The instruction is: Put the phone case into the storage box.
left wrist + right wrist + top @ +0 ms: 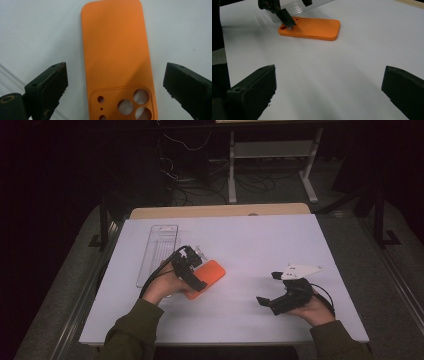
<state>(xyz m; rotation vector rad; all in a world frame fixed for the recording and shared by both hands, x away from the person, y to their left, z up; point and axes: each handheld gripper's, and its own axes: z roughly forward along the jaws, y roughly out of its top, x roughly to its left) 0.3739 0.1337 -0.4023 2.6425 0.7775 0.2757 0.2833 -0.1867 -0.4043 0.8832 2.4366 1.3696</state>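
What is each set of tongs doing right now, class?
Left tongs: open, astride the orange phone case, not gripping it.
Right tongs: open, holding nothing, above the table.

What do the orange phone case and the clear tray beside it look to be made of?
Orange phone case: probably silicone or soft rubbery plastic; matte, even colour, rounded edges, moulded camera cutouts, no glare. Clear tray: likely rigid transparent plastic; the table shows through it and its ribbed base and rim catch light. Glass cannot be ruled out.

white table [250, 240] carrying an orange phone case [210, 274] and clear tray [159, 251].
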